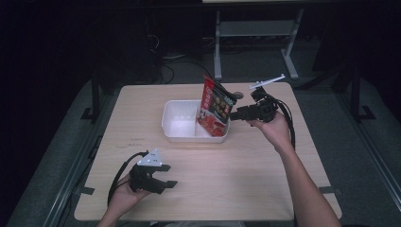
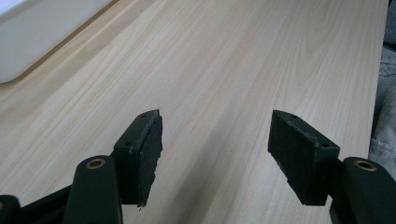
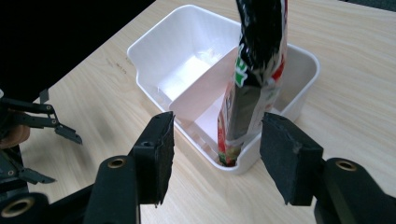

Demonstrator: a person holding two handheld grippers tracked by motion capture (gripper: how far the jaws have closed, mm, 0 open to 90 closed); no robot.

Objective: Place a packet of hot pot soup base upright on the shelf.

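Your right gripper [image 1: 235, 114], jaws apart and gripping nothing, faces the red snack packet [image 1: 215, 109] standing tilted in the right compartment of the white divided bin [image 1: 179, 127]. Light, crinkly and slippery by the look; pinch its top seam. Left gripper [image 1: 163, 176] rests wide open, empty, on the pale wood table [image 1: 236, 179]. Surrounding room dark.

Dim, dark surround; lit tabletop
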